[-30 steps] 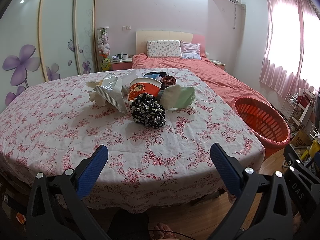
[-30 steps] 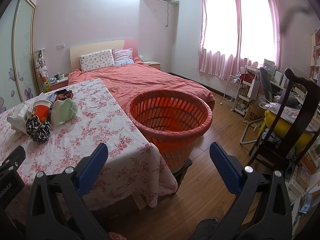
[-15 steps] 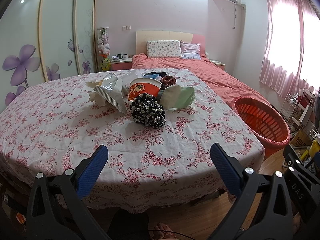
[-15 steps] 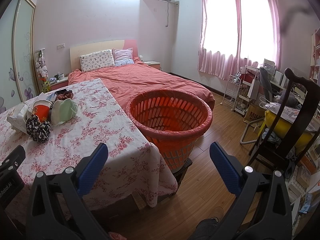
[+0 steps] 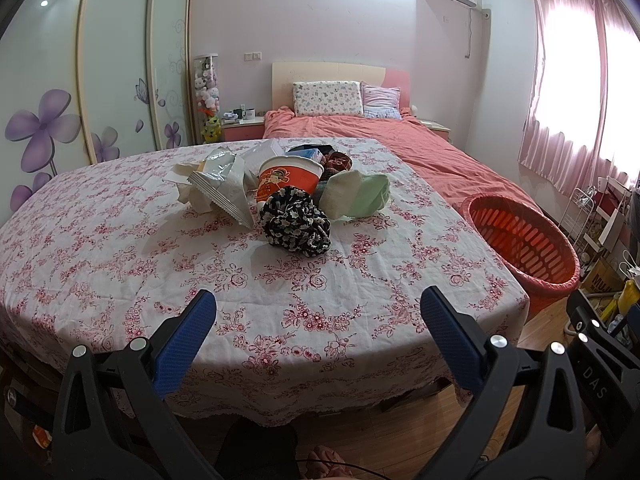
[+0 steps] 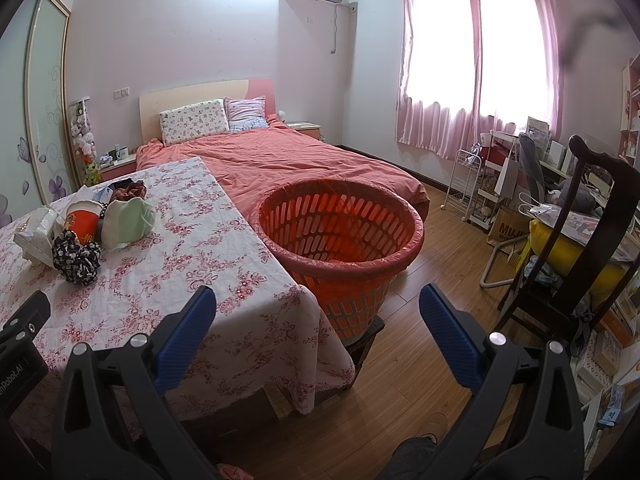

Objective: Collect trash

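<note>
A pile of trash sits mid-table on the floral tablecloth (image 5: 120, 264): a silver foil wrapper (image 5: 224, 186), a red paper cup (image 5: 289, 178), a black-and-white crumpled bag (image 5: 296, 227) and a pale green wad (image 5: 362, 194). The pile also shows in the right wrist view, with the cup (image 6: 82, 222) at far left. An orange basket (image 6: 340, 236) stands off the table's right edge, also seen in the left wrist view (image 5: 524, 240). My left gripper (image 5: 318, 312) is open and empty over the table's near edge. My right gripper (image 6: 318, 308) is open and empty, facing the basket.
A bed with a salmon cover (image 5: 380, 136) lies behind the table. A dark wooden chair (image 6: 592, 240) with a yellow cushion, a white wire rack (image 6: 466, 180) and boxes crowd the right wall. Wood floor (image 6: 432, 280) lies between basket and chair.
</note>
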Available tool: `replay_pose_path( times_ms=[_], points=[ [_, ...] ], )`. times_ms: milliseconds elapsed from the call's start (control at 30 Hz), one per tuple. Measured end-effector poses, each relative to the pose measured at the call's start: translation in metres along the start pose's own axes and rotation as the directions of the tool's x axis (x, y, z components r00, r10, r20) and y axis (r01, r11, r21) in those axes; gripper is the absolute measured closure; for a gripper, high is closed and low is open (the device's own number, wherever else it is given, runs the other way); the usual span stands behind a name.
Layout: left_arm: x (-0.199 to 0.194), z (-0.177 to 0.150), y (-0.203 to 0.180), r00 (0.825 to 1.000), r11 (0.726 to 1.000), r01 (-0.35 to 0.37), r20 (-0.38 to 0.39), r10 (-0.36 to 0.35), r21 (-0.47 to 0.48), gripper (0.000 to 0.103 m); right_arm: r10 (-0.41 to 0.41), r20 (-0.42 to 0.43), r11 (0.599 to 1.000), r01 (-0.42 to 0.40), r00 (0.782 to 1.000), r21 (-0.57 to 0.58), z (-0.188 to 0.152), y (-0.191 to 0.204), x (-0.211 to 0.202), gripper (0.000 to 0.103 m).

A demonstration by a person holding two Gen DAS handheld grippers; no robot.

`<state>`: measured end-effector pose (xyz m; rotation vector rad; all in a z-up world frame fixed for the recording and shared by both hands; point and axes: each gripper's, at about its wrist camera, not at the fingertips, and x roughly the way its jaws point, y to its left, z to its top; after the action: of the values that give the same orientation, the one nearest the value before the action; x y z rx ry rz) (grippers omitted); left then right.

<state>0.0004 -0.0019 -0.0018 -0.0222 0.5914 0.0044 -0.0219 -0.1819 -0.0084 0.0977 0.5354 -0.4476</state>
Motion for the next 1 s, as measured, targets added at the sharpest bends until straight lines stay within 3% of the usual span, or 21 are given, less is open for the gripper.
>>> replay_pose_path(
  times_ms=[400,633,833,1000],
  points=[
    [0.011,0.01,0.036,0.998,0.994,-0.062,0.013,0.064,-0.091,0.002,0.047,0.011,0.999,-0.047,0.999,-0.024,0.008,0.018,0.007,0.004],
    [0.026,0.018,0.074,0.996,0.984,-0.093,-0.014,0.092,-0.152,0.002,0.143,0.012,0.988,-0.142,0.99,-0.056,0.02,0.052,0.015,0.004],
    [0.038,0.023,0.103,0.983,0.968,-0.183,-0.043,0.179,-0.17,0.002,0.275,-0.022,0.958,-0.276,0.961,-0.077,0.035,0.096,0.027,0.004],
    [0.042,0.024,0.123,0.978,0.963,-0.209,-0.045,0.204,-0.173,0.002,0.403,-0.088,0.908,-0.41,0.911,-0.082,0.043,0.14,0.044,0.006]
  ],
)
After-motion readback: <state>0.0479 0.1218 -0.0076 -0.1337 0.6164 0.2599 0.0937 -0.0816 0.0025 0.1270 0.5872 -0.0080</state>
